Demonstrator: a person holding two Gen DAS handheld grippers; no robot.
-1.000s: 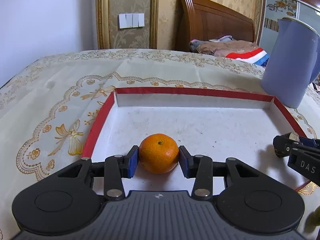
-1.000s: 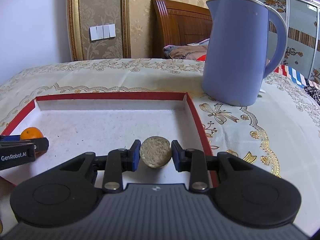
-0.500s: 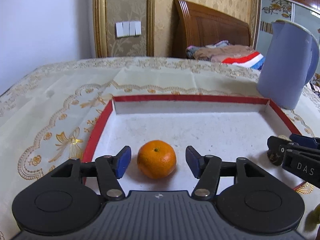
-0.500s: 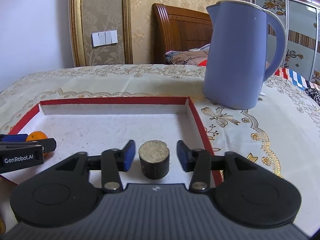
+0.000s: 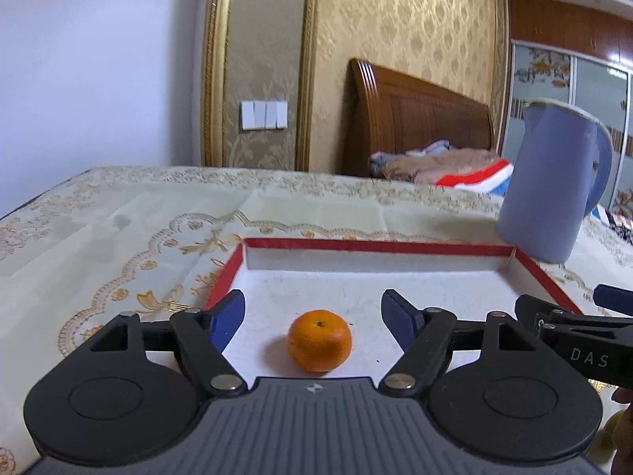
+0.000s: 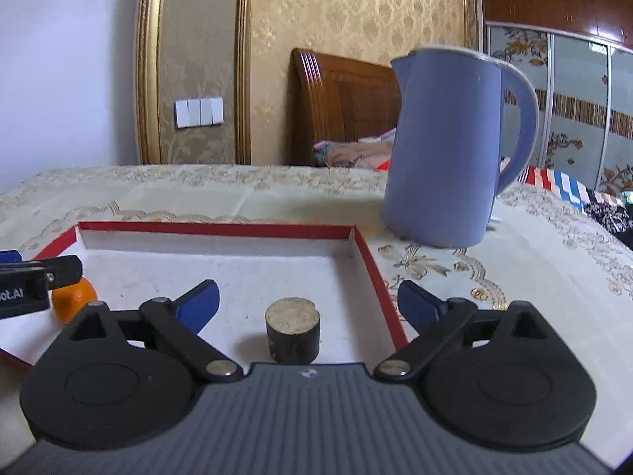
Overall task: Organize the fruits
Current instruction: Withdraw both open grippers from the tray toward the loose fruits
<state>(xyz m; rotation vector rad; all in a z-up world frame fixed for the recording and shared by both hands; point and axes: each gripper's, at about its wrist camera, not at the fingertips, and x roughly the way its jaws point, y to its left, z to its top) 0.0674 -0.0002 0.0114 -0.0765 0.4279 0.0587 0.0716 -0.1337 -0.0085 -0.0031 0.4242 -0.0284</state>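
Left wrist view: the left gripper (image 5: 312,316) has its blue-padded jaws apart, having just been opening; the orange (image 5: 319,339) sits between them on the floor of the tray (image 5: 376,246), touching neither pad. The fruit is near the tray's near-left part, its dimpled stem end turned up and slightly toward the far side; being nearly round, it shows no clear long axis. Its lowest edge is cut off by the gripper body. At the right edge the right gripper (image 5: 569,318) enters side-on, only partly in frame, with the letters "DAS" readable on its side; any further letters are cut off.

Right wrist view: the right gripper (image 6: 307,303) also stands wide apart, its jaws having just been opening. Between them, free of both pads, stands a short dark cylinder (image 6: 292,334), upright with its axis vertical and its pale, rough flat end facing up; what it is cannot be made out. It rests near the tray's right red wall (image 6: 379,281). At the left edge the left gripper (image 6: 35,277) hides the upper part of the orange (image 6: 73,303); the writing on it is cut to "ot.AI".

A blue jug (image 6: 447,150) stands on the patterned cloth of the worktop (image 6: 514,269), beyond the tray's far-right corner, handle to the right.
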